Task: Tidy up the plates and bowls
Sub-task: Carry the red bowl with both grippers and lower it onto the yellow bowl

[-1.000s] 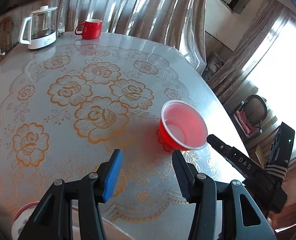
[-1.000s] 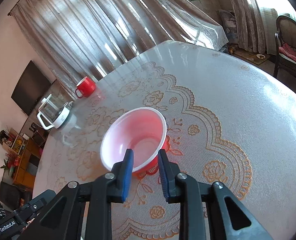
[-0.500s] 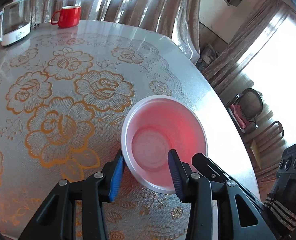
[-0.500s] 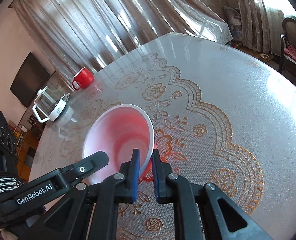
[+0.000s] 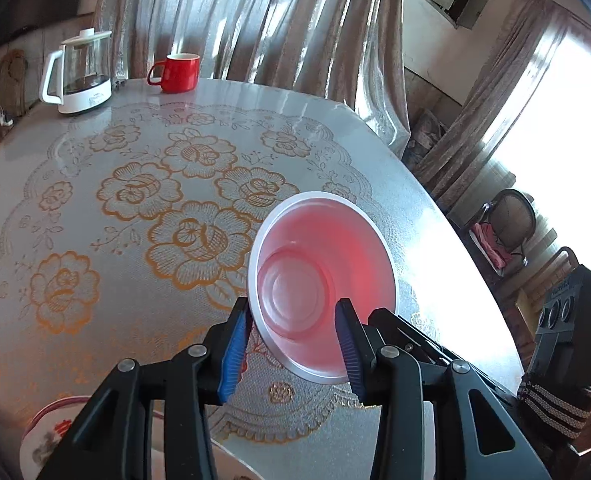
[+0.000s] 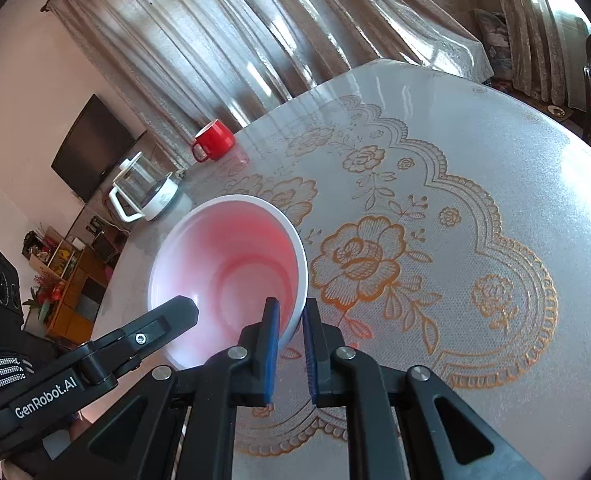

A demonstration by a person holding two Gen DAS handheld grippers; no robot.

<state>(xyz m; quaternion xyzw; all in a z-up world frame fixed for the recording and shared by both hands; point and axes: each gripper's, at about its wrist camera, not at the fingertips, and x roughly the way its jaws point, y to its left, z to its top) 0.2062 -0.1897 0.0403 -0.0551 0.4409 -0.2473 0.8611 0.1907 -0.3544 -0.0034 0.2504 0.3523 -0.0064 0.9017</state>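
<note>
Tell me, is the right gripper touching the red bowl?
Touching. In the right wrist view, the right gripper has one blue pad inside and one outside the red bowl, clamped on its rim.

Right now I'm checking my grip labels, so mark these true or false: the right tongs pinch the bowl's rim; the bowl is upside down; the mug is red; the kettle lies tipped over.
1. The right tongs pinch the bowl at its rim: true.
2. The bowl is upside down: false, its opening faces up and it looks empty.
3. The mug is red: true.
4. The kettle lies tipped over: false, it stands upright beside the mug.
</note>
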